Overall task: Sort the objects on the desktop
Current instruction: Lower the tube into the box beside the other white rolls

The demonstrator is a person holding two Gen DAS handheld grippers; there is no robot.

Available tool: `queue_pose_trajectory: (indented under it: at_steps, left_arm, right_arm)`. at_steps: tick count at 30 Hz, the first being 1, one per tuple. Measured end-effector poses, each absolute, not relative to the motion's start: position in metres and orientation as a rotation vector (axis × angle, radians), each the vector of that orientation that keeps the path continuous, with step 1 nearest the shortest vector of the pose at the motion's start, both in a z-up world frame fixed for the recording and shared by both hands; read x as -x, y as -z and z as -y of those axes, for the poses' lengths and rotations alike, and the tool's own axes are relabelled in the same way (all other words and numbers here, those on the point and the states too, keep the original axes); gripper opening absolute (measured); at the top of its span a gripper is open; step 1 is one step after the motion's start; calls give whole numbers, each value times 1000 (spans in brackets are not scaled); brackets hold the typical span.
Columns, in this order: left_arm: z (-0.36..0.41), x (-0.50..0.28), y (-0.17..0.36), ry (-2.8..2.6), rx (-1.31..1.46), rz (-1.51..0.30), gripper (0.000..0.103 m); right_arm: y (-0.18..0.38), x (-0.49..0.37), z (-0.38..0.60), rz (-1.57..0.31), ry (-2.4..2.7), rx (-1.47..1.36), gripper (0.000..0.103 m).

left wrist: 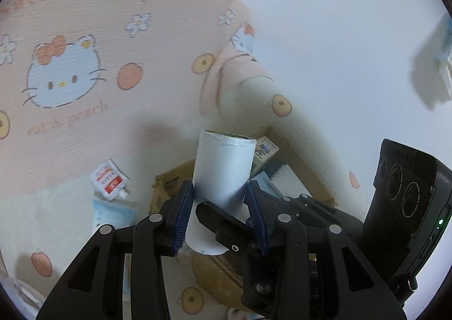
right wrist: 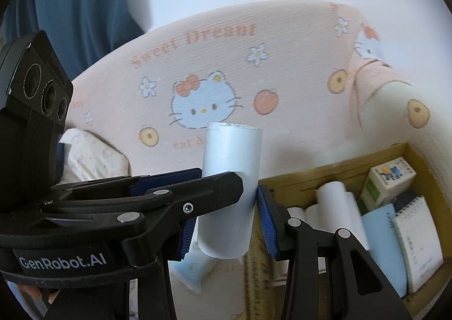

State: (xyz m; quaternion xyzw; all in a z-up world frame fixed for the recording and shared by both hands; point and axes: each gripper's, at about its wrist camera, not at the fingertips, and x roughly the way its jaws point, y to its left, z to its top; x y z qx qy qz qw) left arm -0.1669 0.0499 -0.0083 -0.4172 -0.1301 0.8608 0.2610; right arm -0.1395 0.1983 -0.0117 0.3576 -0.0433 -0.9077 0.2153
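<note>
1. Pink bedding (left wrist: 84, 71) printed with a cartoon cat, flowers and peaches fills the upper left of the left wrist view and the middle of the right wrist view, with pale wall behind it.
2. A cardboard box (right wrist: 409, 150) sits at the lower right of the right wrist view, holding white rolls (right wrist: 333, 201), a small carton (right wrist: 387, 178), a pale blue booklet (right wrist: 381, 238) and a spiral notepad (right wrist: 418, 243).
3. The left gripper (left wrist: 220, 209) is clenched on a white tube (left wrist: 223, 175) at centre frame, its blue pads (left wrist: 185, 212) pressing both sides of the tube's lower half; the tube stands tilted a little, held above the box (left wrist: 310, 178).
4. The right gripper (right wrist: 226, 224) appears at the bottom centre of its own view with the same tube (right wrist: 228, 192) between its blue pads (right wrist: 267, 224); the right pad touches the tube, but the other gripper crosses in front, so I cannot tell whether it grips.
5. A small white pouch (left wrist: 110, 180) with a red label lies on the bedding left of the tube.
6. A blue packet (left wrist: 113, 215) lies just below that pouch.
</note>
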Motion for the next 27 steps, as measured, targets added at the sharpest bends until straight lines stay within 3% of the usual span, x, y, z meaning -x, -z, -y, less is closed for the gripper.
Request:
queue_pose_trajectory:
  at_steps: [13, 27]
  left_arm:
    - [-94, 193, 25, -2270, 1301, 285, 43]
    - [-114, 218, 70, -2115, 1543, 341, 43]
  right_arm:
    - [29, 163, -238, 97, 2474, -1100, 38]
    - [66, 187, -263, 8, 2328, -1280, 38]
